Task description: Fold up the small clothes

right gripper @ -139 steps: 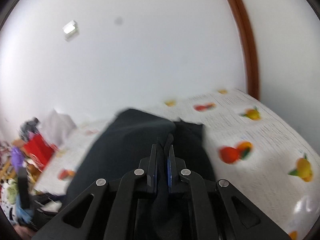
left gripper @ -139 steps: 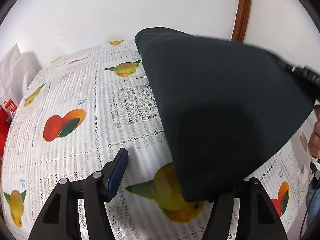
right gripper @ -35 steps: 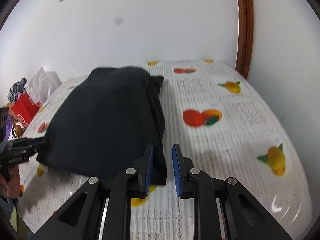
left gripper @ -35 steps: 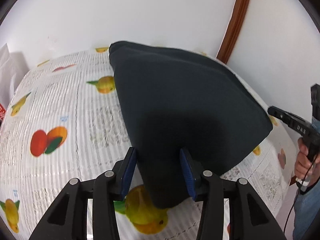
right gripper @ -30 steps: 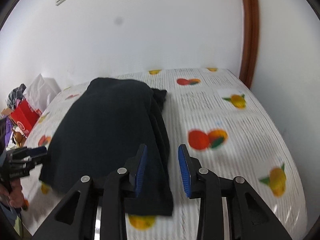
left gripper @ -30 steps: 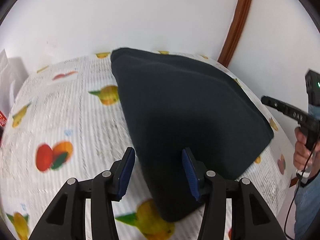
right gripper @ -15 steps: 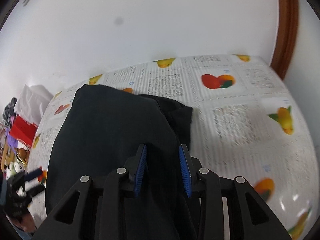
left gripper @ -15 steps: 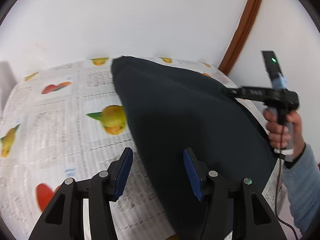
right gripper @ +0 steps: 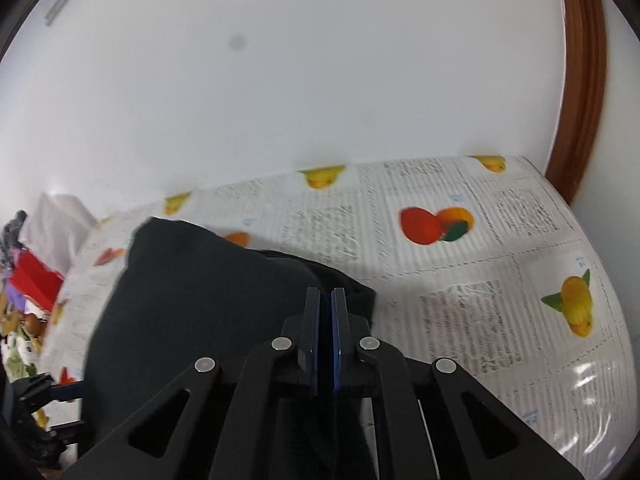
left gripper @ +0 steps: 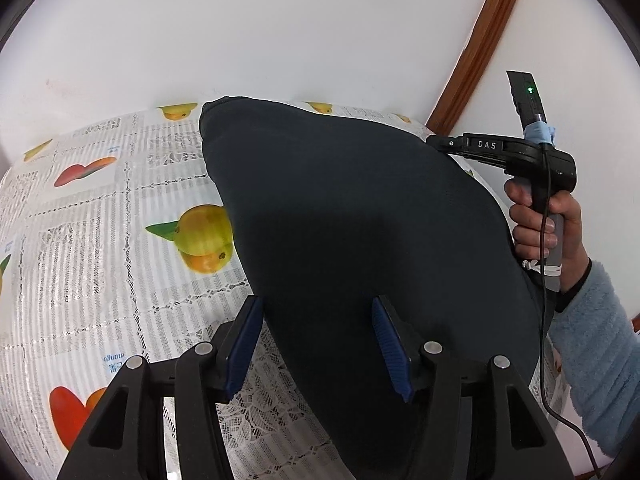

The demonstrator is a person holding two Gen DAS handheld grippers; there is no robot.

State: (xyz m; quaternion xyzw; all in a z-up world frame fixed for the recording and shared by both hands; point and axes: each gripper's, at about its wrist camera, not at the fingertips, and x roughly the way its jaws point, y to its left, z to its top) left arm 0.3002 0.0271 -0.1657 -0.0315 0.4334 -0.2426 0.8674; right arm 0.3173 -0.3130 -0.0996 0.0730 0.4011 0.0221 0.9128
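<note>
A dark navy garment (left gripper: 352, 216) lies folded on the fruit-print tablecloth (left gripper: 100, 240). My left gripper (left gripper: 316, 340) is open, its blue pads on either side of the garment's near left edge, just above the cloth. My right gripper (right gripper: 326, 312) has its pads nearly together over the garment's (right gripper: 200, 304) right edge; whether fabric is pinched between them is hidden. The right gripper also shows in the left wrist view (left gripper: 500, 152), held by a hand at the garment's far right side.
A white wall stands right behind the table, with a brown wooden door frame (right gripper: 580, 80) at the right. Colourful clutter, a red bag (right gripper: 34, 280) and white plastic lie past the table's left end. The tablecloth's right part (right gripper: 500, 280) carries only its print.
The right gripper went from open to nearly shut and moved forward over the garment's right edge. The left gripper stayed open and moved forward along the garment's left edge.
</note>
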